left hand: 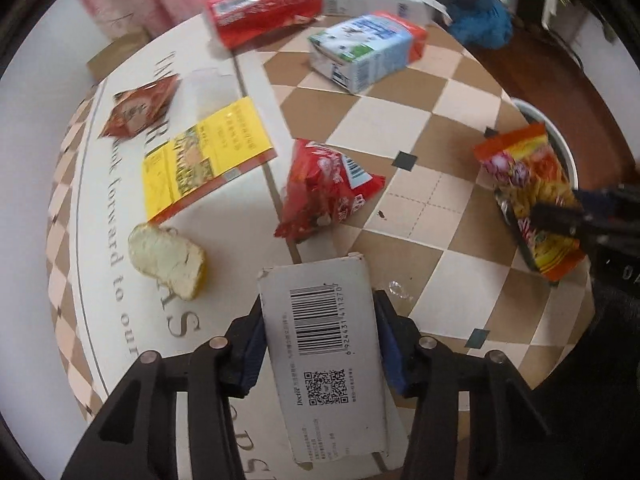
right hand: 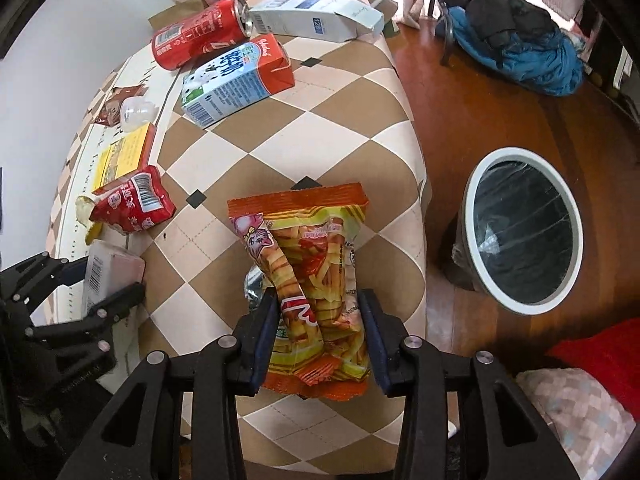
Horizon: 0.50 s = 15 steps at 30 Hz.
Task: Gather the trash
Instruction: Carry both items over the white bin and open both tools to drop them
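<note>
Left gripper [left hand: 320,320]: you have it clamped on a white barcode box [left hand: 326,344], one blue pad on each long side, held above the near edge of the table [left hand: 400,208].
Right gripper [right hand: 318,324]: your fingers are closed around the lower half of an orange snack bag [right hand: 312,276], which sticks out forward over the table's checkered cloth.
Bin [right hand: 524,232]: it stands on the wooden floor just right of the table, white rim, dark liner, mouth open toward you.
Trash on the table: a red crumpled wrapper [left hand: 324,192] lies near the middle; a yellow flat pack [left hand: 204,156] is beside it to the left; a bread piece [left hand: 168,260] sits close to your left fingers.
Far end: a blue milk carton [left hand: 364,52] lies on its side, with a red can [left hand: 268,10] and a white carton [right hand: 316,16] behind it.
Left edge: a small brown sachet [left hand: 140,108] lies flat on the lettered strip.
</note>
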Each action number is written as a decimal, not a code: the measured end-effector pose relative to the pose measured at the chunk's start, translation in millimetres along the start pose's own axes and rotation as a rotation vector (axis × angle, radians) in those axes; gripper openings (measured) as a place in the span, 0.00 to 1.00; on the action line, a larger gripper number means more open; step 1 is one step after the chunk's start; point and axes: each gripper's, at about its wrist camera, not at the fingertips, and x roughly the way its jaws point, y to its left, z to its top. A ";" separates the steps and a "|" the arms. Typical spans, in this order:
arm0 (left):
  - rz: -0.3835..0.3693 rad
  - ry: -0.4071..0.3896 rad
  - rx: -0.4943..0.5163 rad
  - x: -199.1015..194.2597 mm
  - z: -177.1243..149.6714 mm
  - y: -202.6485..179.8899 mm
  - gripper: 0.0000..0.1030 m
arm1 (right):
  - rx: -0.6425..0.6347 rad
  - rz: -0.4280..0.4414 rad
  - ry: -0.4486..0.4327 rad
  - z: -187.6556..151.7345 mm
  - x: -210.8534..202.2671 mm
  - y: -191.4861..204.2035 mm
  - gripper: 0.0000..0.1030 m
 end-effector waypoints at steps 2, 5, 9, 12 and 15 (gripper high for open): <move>0.004 -0.013 -0.051 -16.3 -0.8 8.9 0.44 | -0.016 -0.020 -0.006 -1.4 -0.5 1.6 0.36; 0.034 -0.032 -0.121 -31.5 -12.5 13.0 0.44 | -0.007 0.004 -0.016 -4.5 -3.0 -0.8 0.26; 0.073 -0.088 -0.183 -46.5 -3.4 2.2 0.44 | 0.000 0.044 -0.056 -9.8 -16.2 -4.0 0.24; 0.066 -0.118 -0.223 -62.8 2.6 1.4 0.44 | -0.007 0.067 -0.084 -11.9 -30.7 -5.2 0.23; 0.062 -0.164 -0.234 -86.4 15.5 -3.0 0.44 | 0.000 0.086 -0.116 -14.4 -48.3 -9.7 0.23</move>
